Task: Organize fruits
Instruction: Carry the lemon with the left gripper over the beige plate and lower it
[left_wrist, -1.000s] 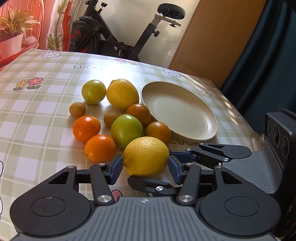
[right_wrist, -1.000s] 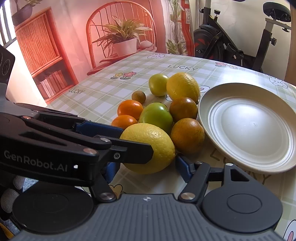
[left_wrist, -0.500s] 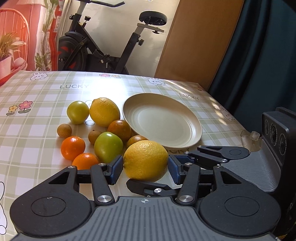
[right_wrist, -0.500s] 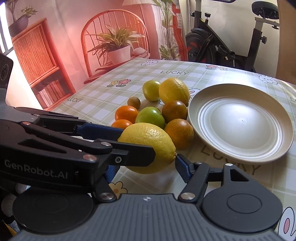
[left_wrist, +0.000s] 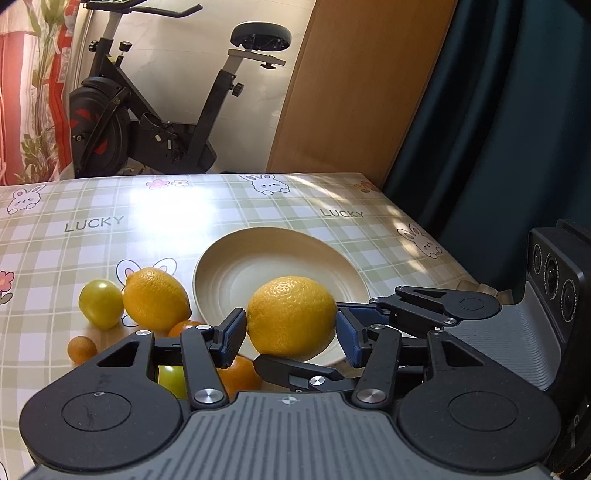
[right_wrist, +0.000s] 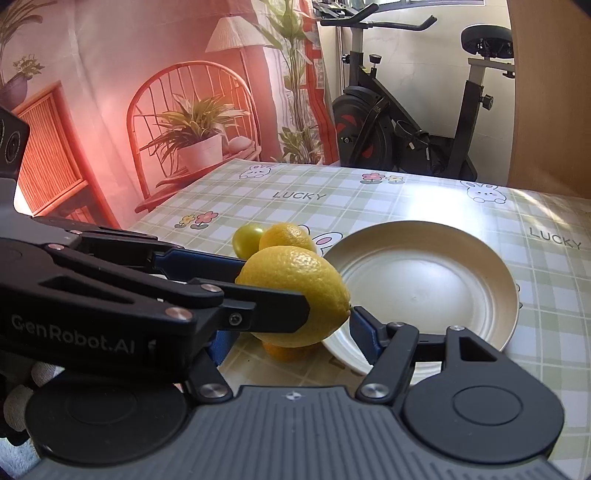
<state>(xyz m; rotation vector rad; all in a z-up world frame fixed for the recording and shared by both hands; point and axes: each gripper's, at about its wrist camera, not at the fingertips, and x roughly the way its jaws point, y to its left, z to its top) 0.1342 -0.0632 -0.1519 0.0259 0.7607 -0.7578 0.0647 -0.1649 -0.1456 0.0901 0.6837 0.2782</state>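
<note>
A big yellow lemon (left_wrist: 291, 314) hangs in the air over the near rim of the cream plate (left_wrist: 280, 266), and both grippers hold it. My left gripper (left_wrist: 291, 332) presses its blue pads on the lemon's two sides. My right gripper (right_wrist: 291, 336) grips the same lemon (right_wrist: 295, 280) crosswise, with one pad at its pointed tip. The other pad is hidden behind the left gripper's fingers (right_wrist: 184, 288). A second lemon (left_wrist: 155, 299), a yellow-green fruit (left_wrist: 100, 302), a small brown fruit (left_wrist: 81, 349) and an orange (left_wrist: 236, 376) lie on the checked cloth left of the plate (right_wrist: 424, 280).
An exercise bike (left_wrist: 147, 122) stands beyond the table's far edge. A wooden panel (left_wrist: 351, 92) and a dark curtain (left_wrist: 498, 110) are behind the right corner. A printed backdrop (right_wrist: 147, 110) with a chair and plant hangs to the left. The cloth (left_wrist: 92, 221) carries "LUCKY" lettering.
Both grippers have lifted the lemon off the table and carried it right, toward the plate. The remaining fruits now sit lower and further left in both views.
</note>
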